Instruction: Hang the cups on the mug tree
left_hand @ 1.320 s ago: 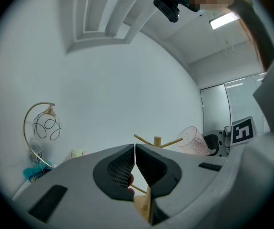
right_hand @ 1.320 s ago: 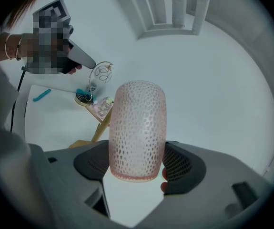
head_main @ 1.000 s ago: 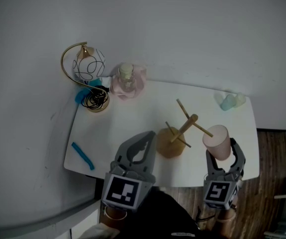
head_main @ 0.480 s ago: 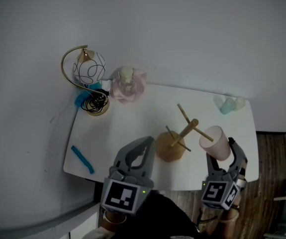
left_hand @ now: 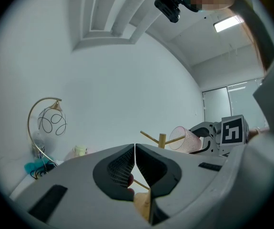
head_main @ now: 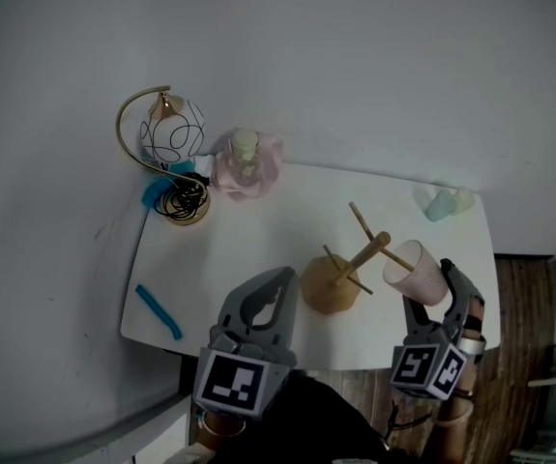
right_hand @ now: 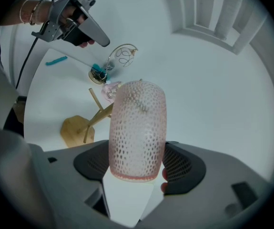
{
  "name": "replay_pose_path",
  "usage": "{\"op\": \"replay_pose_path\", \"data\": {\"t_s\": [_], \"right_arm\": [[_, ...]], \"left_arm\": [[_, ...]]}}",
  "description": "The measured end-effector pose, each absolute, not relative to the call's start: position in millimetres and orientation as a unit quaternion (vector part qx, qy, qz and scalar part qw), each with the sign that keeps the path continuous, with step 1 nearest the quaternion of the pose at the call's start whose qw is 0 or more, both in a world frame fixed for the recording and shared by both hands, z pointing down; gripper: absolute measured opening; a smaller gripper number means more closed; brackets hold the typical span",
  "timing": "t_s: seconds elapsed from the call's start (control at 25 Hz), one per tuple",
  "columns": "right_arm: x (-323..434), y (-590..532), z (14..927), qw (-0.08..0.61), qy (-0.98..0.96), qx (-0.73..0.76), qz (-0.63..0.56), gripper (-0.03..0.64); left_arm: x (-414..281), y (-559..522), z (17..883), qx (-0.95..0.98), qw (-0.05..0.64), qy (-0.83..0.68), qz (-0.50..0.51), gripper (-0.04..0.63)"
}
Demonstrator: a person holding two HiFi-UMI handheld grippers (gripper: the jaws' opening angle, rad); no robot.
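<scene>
- A pink cup [right_hand: 137, 128] of dimpled, translucent plastic is grasped by the right gripper [right_hand: 137, 163], with ribbed pads pressed on both sides.
- The cup is held tilted, its free end at a peg tip of the wooden mug tree [head_main: 340, 276].
- The tree's hexagonal base is set on a white table [head_main: 248, 249].
- The left gripper [left_hand: 135, 151] is clenched on nothing.

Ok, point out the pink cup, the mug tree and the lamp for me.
pink cup [right_hand: 137, 128]: right gripper view, middle of its dimpled side.
mug tree [head_main: 329, 283]: head view, wooden base.
lamp [head_main: 172, 133]: head view, wire globe.
</scene>
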State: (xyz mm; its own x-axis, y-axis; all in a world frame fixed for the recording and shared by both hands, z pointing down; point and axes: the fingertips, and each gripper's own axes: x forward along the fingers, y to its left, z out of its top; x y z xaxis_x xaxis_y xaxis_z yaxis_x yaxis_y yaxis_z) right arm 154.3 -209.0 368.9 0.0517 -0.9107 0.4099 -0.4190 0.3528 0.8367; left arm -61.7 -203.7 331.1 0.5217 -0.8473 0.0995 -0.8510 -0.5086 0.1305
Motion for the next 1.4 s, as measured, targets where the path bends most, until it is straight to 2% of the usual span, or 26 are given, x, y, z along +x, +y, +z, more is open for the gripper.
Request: {"op": "replay_pose_path", "data": {"t_s": [1.4], "right_arm": [[142.9,-230.0,366.0,0.623,-0.584,0.422,-0.305,0.336]], "left_arm": [[-73.3,-212.0,344.5,0.874,0.105,-0.474,-0.003,0.008]]}}
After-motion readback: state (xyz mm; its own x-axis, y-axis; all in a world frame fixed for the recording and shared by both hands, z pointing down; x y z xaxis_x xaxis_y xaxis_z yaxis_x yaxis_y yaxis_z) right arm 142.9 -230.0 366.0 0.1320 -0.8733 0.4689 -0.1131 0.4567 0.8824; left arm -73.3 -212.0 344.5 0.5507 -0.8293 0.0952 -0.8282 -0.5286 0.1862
